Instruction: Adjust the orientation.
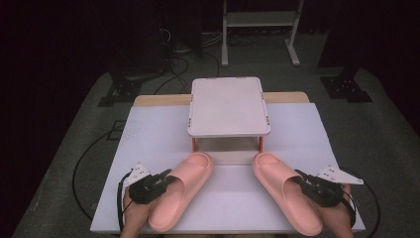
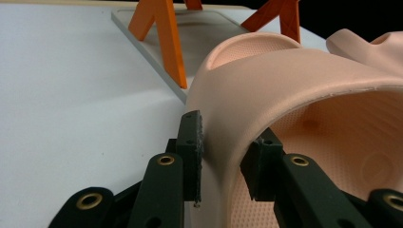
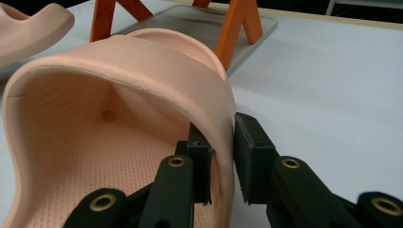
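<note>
— What is laid out, from the biggest thing down?

— A white tabletop (image 1: 148, 144) is seen, and toward its far edge a small white stand (image 1: 229, 106) on orange legs (image 2: 166, 38) is set. In front of it two pink slippers are lying, toes toward the stand: the left slipper (image 1: 181, 191) angled in from the left, the right slipper (image 1: 287, 191) from the right, well apart at the heels.

— And the claws?

— The left claw (image 2: 223, 159) is clamped on the outer side of the left slipper's strap, one pad outside and one inside. The right claw (image 3: 222, 156) is placed the same way on the right slipper's strap (a sliver of gap is visible beside the outer pad, so the grip is judged lighter there).

— How is the lift best done?

— The right grip should probably be firmed before anything is raised, since soft foam can be squeezed out of a loose pinch. Both slippers are best raised together and kept level, so that the heavy soles are not swung, and the orange legs should be cleared if the slippers are carried forward.
</note>
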